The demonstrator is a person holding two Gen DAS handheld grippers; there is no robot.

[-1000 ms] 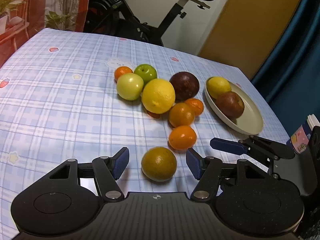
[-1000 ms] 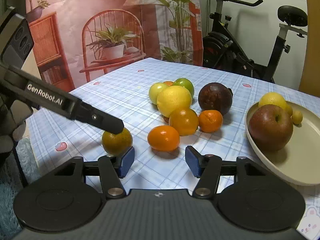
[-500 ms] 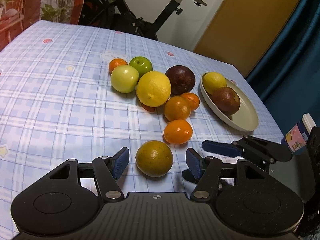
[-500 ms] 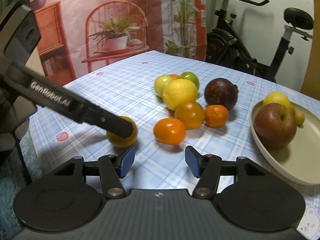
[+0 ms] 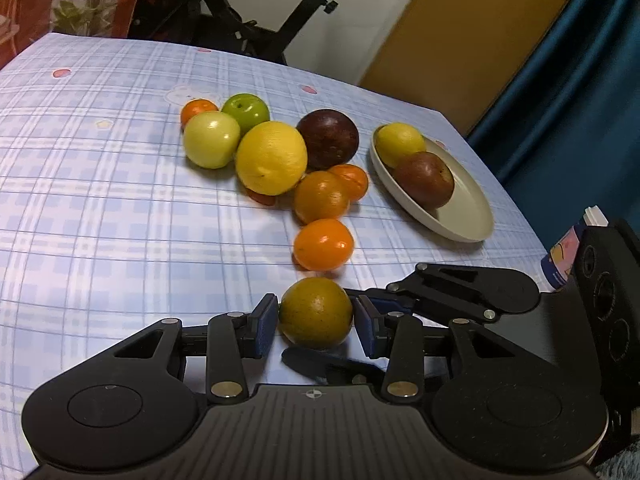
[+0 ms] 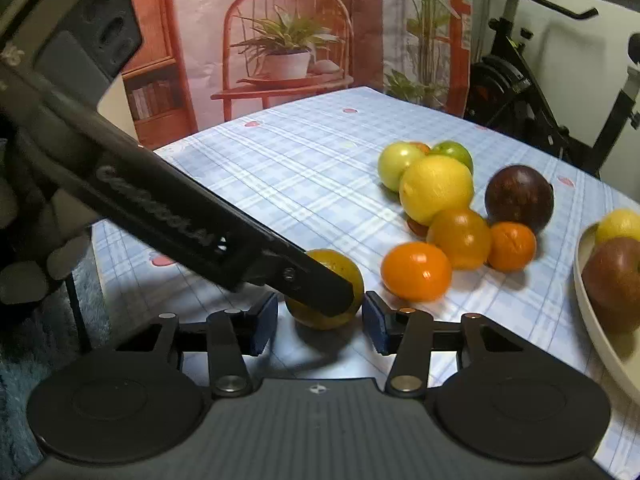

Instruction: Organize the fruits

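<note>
The greenish-orange citrus (image 5: 316, 312) lay near the front edge of the table (image 5: 100, 208), apart from the main fruit cluster and well apart from the plate (image 5: 468, 220) toward the table's right edge. The left gripper (image 5: 316, 322) was closing, with the citrus between its pads; the pads stood at or just against the fruit's sides, and firm contact could not be confirmed. The right gripper (image 6: 320, 322) was also closing around the same fruit, its blue pads (image 6: 376, 322) flanking it with a visible gap on each side, so it held nothing. One left finger lay across the fruit in the right wrist view.

Handling judgement: the fruit appeared firm, moderately heavy, with a dimpled rind giving fair friction. Being round, it would likely roll if released or pinched off-centre. Grip should be taken across its widest girth.

Orientation: the fruit was nearly spherical, so no long axis could be identified. Its stem end was not discernible.
</note>
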